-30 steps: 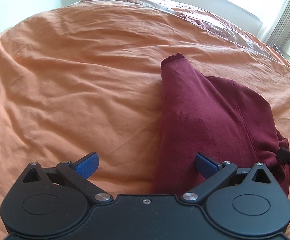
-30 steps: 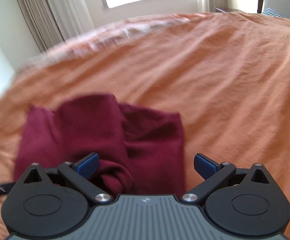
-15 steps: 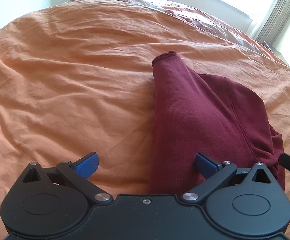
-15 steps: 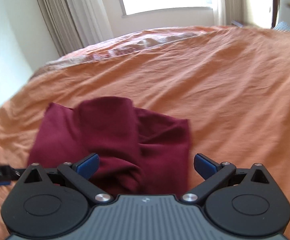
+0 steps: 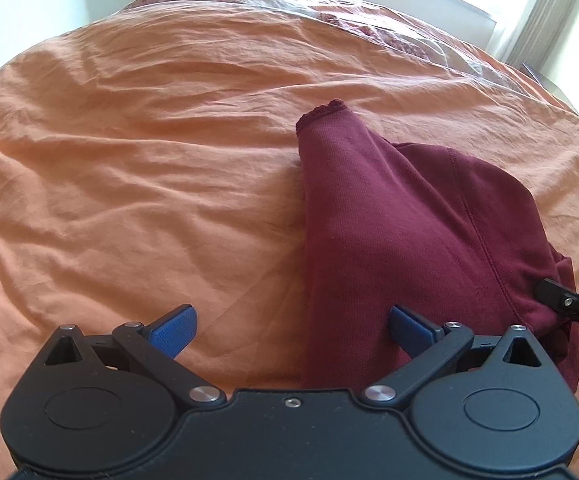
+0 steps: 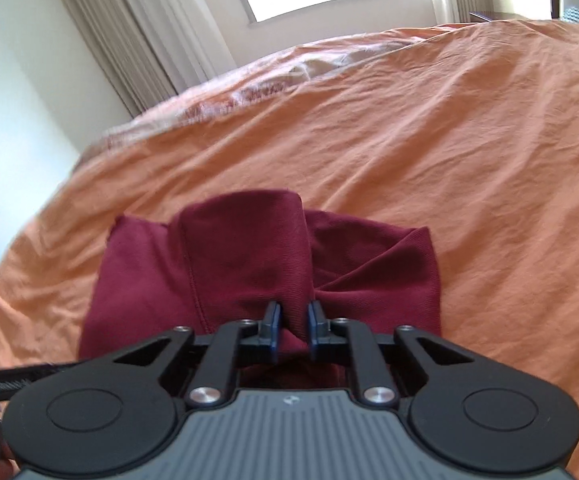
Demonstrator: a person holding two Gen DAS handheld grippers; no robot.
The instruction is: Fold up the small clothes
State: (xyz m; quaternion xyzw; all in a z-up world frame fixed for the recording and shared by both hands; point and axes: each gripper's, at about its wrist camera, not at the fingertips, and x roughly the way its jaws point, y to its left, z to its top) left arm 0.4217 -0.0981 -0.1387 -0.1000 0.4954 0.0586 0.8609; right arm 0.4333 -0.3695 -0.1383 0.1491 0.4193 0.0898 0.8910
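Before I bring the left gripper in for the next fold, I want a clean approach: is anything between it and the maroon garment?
Nothing visible. The left gripper is open, with only bare orange sheet and the garment ahead. The right gripper is pinching the garment's near right edge, off to the side.

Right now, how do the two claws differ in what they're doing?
The left claw is spread wide open and grips nothing, while the right claw is pinched shut on the maroon garment. The left hovers by the garment's edge; the right bites a bunched fold. Both have blue fingertips and sit above the orange bedspread.
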